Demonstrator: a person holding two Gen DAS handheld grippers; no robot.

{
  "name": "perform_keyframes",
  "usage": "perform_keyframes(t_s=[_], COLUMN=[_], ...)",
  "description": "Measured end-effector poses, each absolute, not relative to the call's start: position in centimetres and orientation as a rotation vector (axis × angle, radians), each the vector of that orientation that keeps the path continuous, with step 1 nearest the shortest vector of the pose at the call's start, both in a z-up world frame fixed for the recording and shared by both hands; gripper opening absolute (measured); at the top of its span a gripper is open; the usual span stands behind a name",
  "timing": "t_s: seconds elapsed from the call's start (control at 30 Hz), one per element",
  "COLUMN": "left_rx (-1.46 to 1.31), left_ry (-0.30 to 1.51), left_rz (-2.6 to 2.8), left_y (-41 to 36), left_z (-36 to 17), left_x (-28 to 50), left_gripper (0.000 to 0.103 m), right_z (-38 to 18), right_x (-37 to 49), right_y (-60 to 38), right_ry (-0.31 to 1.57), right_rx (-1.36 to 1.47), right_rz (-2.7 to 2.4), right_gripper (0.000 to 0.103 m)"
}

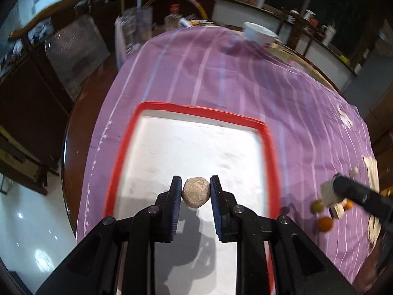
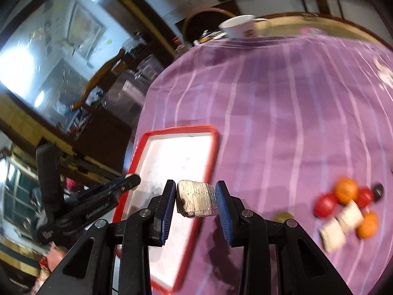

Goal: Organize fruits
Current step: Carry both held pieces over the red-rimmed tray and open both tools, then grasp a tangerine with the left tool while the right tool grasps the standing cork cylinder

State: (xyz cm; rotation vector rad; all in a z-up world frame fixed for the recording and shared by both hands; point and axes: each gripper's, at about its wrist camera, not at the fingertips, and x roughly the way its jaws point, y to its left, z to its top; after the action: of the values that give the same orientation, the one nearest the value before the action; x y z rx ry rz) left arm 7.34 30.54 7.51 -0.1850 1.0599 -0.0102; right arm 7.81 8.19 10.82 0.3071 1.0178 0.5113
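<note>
Fruit is in both claws: the left gripper [image 1: 196,191] is clamped on a round brown fruit [image 1: 196,192] over the tray [image 1: 269,147] below it, and the right gripper [image 2: 196,198] pinches a ridged block [image 2: 196,199] just right of the tray's edge. The ball, gripped only at its sides, could roll free and bounce off the tray. The block could drop short onto the cloth [image 2: 282,103], near the loose pile [image 2: 348,206] far to its right.

One red-rimmed tray [image 2: 213,147]; two oranges [image 2: 346,189]; two red fruits [image 2: 325,204]; three pale blocks [image 2: 350,213]; one brown ball [image 1: 196,192].
</note>
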Motion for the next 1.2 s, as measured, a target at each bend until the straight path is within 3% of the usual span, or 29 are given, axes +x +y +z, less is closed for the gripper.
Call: perform_keyframes(t_s=[0.23, 0.6, 0.67, 0.73, 0.97, 1.2], left_rx=[-0.268, -0.253, -0.247, -0.242, -0.281, -0.311], left_ry=[1.103, 1.124, 1.121, 1.112, 1.083, 1.015], left_rz=[-0.017, -0.023, -0.032, -0.026, -0.002, 0.040], left_y=[33.8, 34.8, 34.6, 34.5, 35.1, 34.6], left_z=[4.7, 2.8, 2.8, 3.0, 4.9, 8.8], left_x=[11.2, 13.3, 13.3, 13.1, 12.0, 8.5], left_gripper=[0.023, 0.024, 0.032, 0.048, 0.050, 0.061], right_z=[8.1, 4.9, 4.8, 5.0, 6.3, 9.0], right_x=[10.5, 12.5, 12.5, 12.6, 12.0, 9.1], right_y=[14.6, 17.2, 17.2, 17.2, 16.0, 12.1], right_ry=[1.025, 1.068, 1.059, 1.055, 1.033, 0.979], right_rx=[0.124, 0.085, 0.084, 0.083, 0.122, 0.210], right_rz=[0.464, 0.413, 0.401, 0.398, 0.398, 0.399], right_gripper=[0.036, 0.037, 0.038, 0.038, 0.038, 0.038])
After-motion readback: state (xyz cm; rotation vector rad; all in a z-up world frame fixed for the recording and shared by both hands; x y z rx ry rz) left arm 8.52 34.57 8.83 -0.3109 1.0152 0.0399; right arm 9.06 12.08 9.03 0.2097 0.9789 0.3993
